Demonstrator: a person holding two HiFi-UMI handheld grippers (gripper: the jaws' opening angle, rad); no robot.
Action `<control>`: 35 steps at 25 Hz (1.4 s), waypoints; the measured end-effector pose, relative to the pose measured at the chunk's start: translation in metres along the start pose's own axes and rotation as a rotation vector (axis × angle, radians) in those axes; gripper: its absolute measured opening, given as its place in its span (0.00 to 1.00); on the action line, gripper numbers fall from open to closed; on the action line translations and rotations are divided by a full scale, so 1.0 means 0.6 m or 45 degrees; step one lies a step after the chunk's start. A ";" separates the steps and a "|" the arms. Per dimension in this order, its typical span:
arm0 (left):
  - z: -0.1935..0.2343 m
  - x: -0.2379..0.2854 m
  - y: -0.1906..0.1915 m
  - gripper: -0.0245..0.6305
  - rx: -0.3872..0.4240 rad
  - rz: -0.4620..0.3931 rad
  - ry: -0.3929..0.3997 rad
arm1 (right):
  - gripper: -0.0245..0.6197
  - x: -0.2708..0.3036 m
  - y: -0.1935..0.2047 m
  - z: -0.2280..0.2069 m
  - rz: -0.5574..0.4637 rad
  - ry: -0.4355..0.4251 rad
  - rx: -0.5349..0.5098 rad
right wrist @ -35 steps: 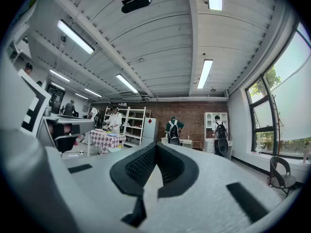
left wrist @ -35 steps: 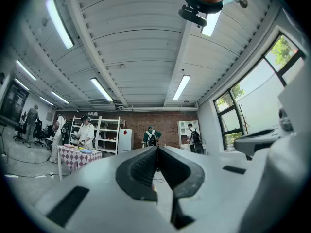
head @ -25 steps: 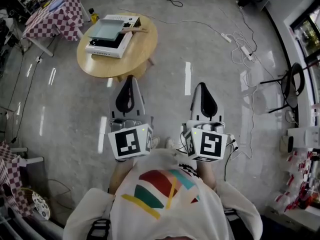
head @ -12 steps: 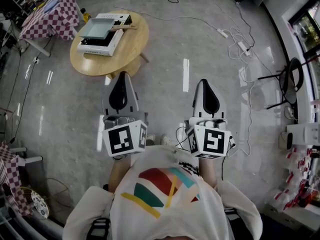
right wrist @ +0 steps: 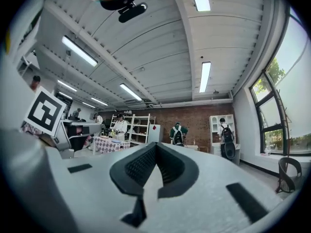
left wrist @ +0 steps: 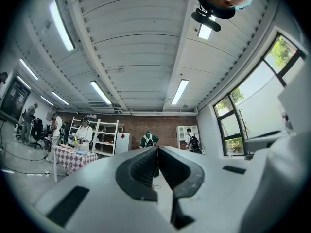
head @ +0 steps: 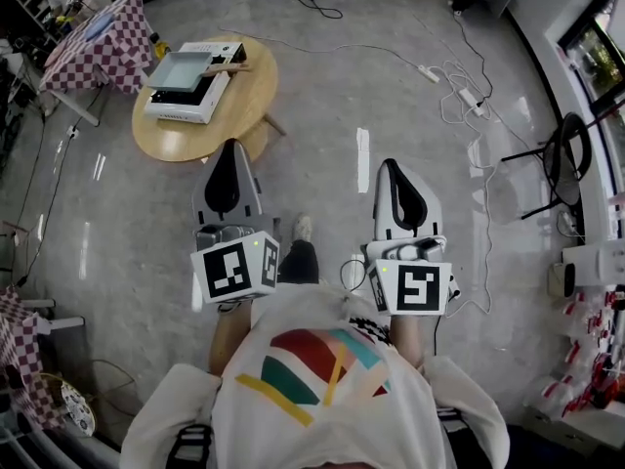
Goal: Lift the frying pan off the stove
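The frying pan (head: pixel 179 68), a squarish grey one, sits on a white stove (head: pixel 174 100) on the round wooden table (head: pixel 200 130) at the far left. Its long axis runs across the head view, with the wooden handle (head: pixel 230 66) pointing right. It lies well apart from both grippers. The left gripper (head: pixel 231 147) has its jaws pressed together with nothing between them. The right gripper (head: pixel 387 164) is the same, closed and empty. Both point roughly level over the glossy grey floor (head: pixel 322 96), where cables (head: pixel 459 91) trail. A checkered table (head: pixel 96 39) stands beyond the round one, and a black chair (head: pixel 571 169) by the windows at right.
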State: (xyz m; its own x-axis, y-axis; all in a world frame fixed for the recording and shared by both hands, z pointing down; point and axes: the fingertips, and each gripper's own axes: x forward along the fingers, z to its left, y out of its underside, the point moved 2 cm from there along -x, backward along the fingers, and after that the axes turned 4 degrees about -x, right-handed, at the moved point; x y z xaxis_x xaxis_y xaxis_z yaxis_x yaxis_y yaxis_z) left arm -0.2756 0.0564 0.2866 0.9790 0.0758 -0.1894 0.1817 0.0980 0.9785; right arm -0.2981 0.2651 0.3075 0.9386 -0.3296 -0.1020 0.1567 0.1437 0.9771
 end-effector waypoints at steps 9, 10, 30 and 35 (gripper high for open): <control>-0.015 0.086 0.012 0.05 0.008 -0.061 0.051 | 0.04 0.046 0.010 -0.042 -0.030 0.062 -0.046; -0.014 0.101 0.016 0.05 -0.001 -0.061 0.054 | 0.04 0.055 0.012 -0.049 -0.032 0.071 -0.052; 0.045 0.538 0.056 0.05 -0.044 -0.133 0.122 | 0.04 0.496 0.054 -0.150 0.001 0.065 -0.089; 0.073 0.651 0.047 0.05 -0.039 -0.187 0.115 | 0.04 0.619 0.060 -0.173 0.006 0.058 -0.093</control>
State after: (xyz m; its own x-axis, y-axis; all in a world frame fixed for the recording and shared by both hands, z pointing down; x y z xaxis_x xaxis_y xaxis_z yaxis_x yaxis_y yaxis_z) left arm 0.1158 0.0451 0.2439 0.9296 0.1473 -0.3379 0.3176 0.1449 0.9371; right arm 0.0883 0.2444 0.2855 0.9521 -0.2862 -0.1076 0.1727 0.2131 0.9616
